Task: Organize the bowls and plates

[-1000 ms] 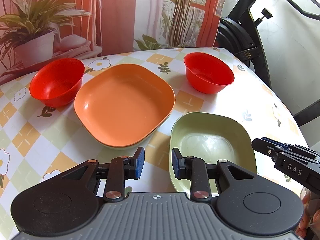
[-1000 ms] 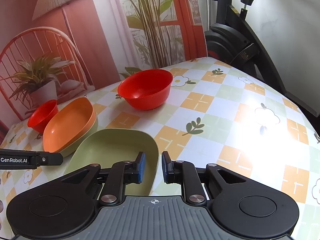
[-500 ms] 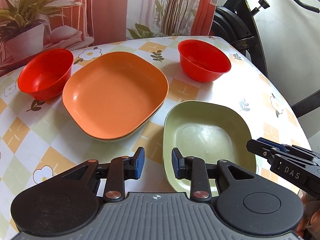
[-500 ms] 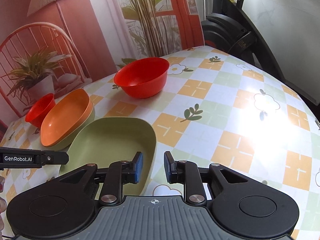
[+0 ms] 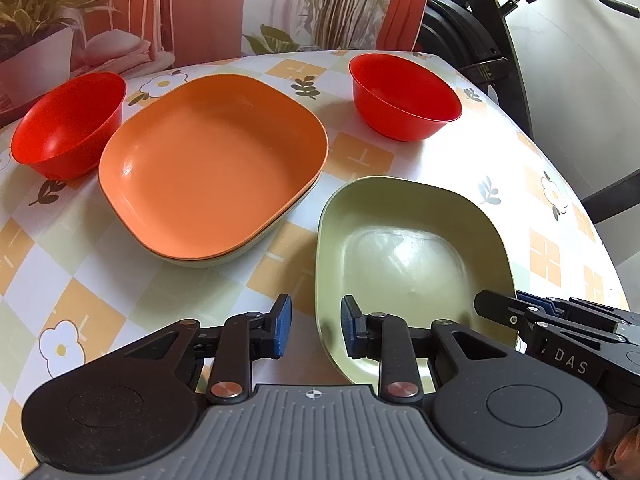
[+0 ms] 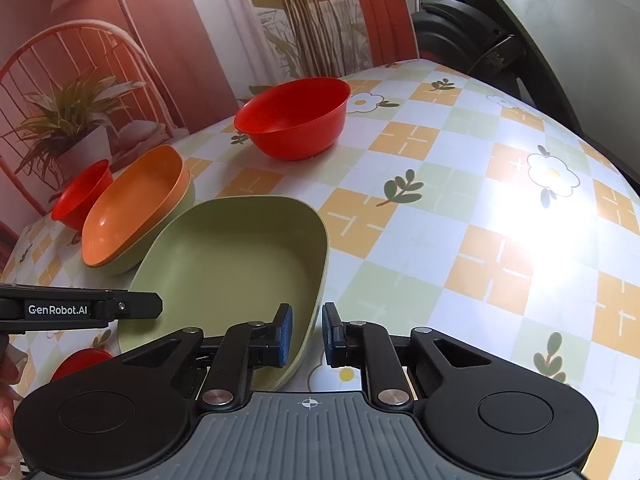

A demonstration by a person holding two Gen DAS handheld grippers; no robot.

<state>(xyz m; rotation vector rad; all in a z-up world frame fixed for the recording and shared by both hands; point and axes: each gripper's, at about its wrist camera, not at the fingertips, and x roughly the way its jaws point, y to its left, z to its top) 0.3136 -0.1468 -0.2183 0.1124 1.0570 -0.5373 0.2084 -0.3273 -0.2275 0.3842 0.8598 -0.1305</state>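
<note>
A green plate (image 5: 412, 248) lies on the table near the front. My left gripper (image 5: 316, 326) is open, its fingers astride the plate's left rim. My right gripper (image 6: 307, 332) is open by a narrow gap, and the right rim of the green plate (image 6: 232, 256) lies between its pads. Further back an orange plate (image 5: 212, 168) rests on another green plate. One red bowl (image 5: 68, 128) stands to its left, a second red bowl (image 5: 404, 96) at the back right. The right gripper (image 5: 486, 306) also shows at the plate's right edge.
A black exercise bike (image 5: 480, 40) stands behind the table's far right corner. The rounded table edge (image 5: 592, 208) runs down the right side. A red object (image 6: 80, 360) lies low at the left, mostly hidden. A printed backdrop stands behind the table.
Both grippers have moved in on the near green plate, so it looks larger and its rims now lie between the fingers. The right gripper's gap has narrowed a little.
</note>
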